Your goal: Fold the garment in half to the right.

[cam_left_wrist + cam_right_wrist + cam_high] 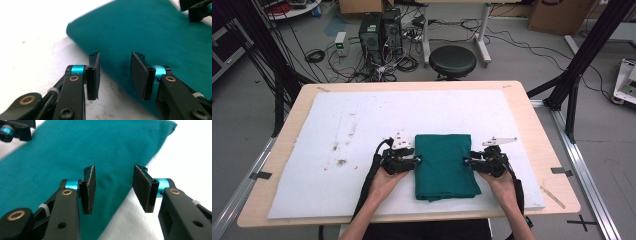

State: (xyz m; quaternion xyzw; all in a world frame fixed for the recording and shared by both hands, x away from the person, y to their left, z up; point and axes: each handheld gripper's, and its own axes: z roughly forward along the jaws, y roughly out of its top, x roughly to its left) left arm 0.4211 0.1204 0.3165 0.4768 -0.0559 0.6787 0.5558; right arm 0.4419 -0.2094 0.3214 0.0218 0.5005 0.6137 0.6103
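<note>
**Flanking a folded cloth: risks at the grasp**

Lying near the front middle of the white mat [337, 150], the folded green cloth [444, 165] has a gripper at each side edge. The left gripper [414, 161] and the right gripper [468, 161] both stand with jaws spread, nothing between the pads; in each gripper view the cloth edge lies just beyond the open jaws.

Risks, as judged:
- A shallow bite may catch the top layer alone, letting the fold fall open on lifting.
- Uneven closing of the two sides may skew or bunch the stack.
- Pads driven too low may snag the mat's soft surface along with the cloth.
</note>
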